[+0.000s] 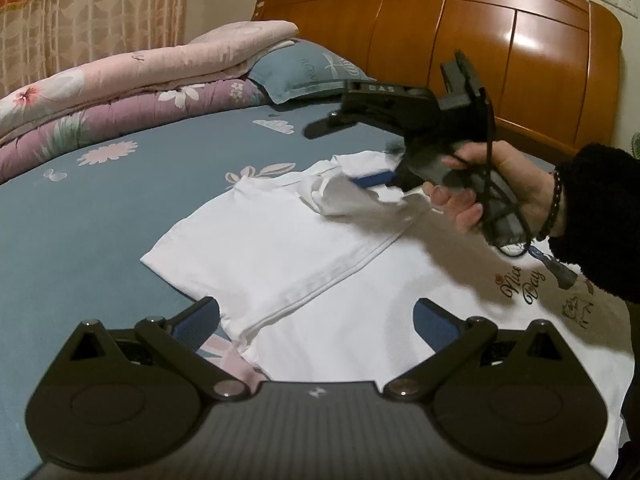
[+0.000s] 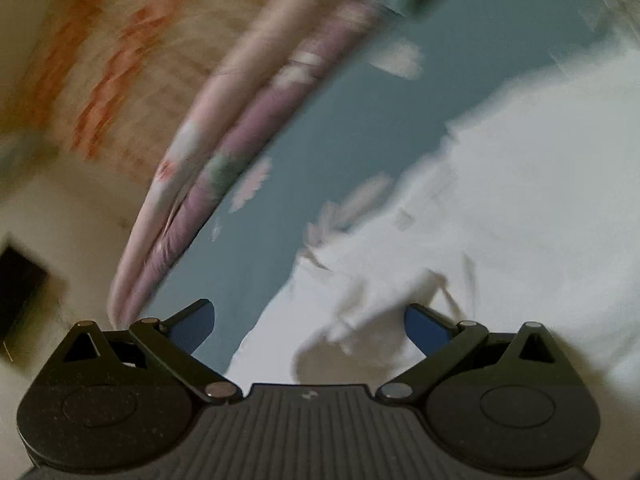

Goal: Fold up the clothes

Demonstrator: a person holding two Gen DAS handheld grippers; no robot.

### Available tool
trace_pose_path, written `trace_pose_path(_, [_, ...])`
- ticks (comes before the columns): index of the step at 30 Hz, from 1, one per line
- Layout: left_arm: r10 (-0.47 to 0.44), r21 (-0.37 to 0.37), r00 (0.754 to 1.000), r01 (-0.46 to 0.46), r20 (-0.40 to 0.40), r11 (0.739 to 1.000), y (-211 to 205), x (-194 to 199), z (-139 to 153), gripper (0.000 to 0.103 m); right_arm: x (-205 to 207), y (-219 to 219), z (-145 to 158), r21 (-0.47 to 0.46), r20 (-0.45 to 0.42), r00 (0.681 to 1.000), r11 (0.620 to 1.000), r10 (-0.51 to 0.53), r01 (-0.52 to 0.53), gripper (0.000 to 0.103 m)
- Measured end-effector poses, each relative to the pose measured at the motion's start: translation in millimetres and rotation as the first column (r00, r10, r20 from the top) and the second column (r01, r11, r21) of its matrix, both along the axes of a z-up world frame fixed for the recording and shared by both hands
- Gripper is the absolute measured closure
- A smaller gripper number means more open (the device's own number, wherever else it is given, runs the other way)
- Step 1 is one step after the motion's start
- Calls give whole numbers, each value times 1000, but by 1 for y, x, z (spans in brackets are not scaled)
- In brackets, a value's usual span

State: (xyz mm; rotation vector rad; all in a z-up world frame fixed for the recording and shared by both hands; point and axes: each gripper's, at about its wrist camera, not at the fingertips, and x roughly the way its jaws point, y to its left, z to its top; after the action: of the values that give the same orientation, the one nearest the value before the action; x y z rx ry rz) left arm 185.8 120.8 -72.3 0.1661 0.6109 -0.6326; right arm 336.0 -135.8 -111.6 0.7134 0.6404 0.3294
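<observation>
A white T-shirt (image 1: 280, 240) lies flat on the blue bedsheet (image 1: 80, 220), one side folded over its middle, with a "Nice Day" print (image 1: 520, 284) at its right. My left gripper (image 1: 316, 322) is open just above the shirt's near edge, nothing between its fingers. A hand (image 1: 472, 184) holds my right gripper (image 1: 332, 156) over the far end of the shirt, a bunched bit of cloth beside its blue pad (image 1: 372, 180). The right wrist view is badly blurred: the right gripper (image 2: 310, 326) is open over the white shirt (image 2: 520, 200).
Folded pink and purple quilts (image 1: 100, 92) run along the bed's left side, with a blue pillow (image 1: 308, 68) against the wooden headboard (image 1: 480, 40). A curtain (image 1: 80, 12) hangs behind. A black fleece sleeve (image 1: 600, 220) enters from the right.
</observation>
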Motion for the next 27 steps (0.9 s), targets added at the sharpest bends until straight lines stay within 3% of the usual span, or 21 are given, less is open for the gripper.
trace_pose_path(2, [0,0,1000,0,-2,1000,1,1,-1,1,-5,17,12,-58,101,988,992,114,-109,0])
trace_pose_path(4, [0,0,1000,0,-5,1000,1,2,-1,1,-9,31,20,-76,154,954,966,256,-247,0])
trace_pose_path(6, [0,0,1000,0,-5,1000,2,2,-2,1,-12,37,27,-107,169,922,936,349,-335,0])
trace_pose_path(8, [0,-1,1000,0,-4,1000,2,2,-1,1,-13,35,28,-125,152,918,928,367,-351,0])
trace_pose_path(13, [-6,-5,1000,6,-1,1000,2,3,-1,1,-4,-3,16,-29,5,965,965,261,-261,0])
trace_pose_path(18, [-5,-3,1000,5,-1,1000,2,3,-1,1,2,-35,-3,73,-163,971,984,174,-164,0])
trace_pose_path(21, [-4,0,1000,4,-4,1000,1,4,-2,1,-6,-54,4,106,-137,979,985,151,-137,0])
trace_pose_path(24, [-4,5,1000,4,-7,1000,0,5,-3,1,-10,-72,14,69,-109,992,996,69,-61,0])
trace_pose_path(27, [-14,12,1000,14,-10,1000,-3,5,-5,1,1,-77,5,54,-150,987,997,60,-52,0])
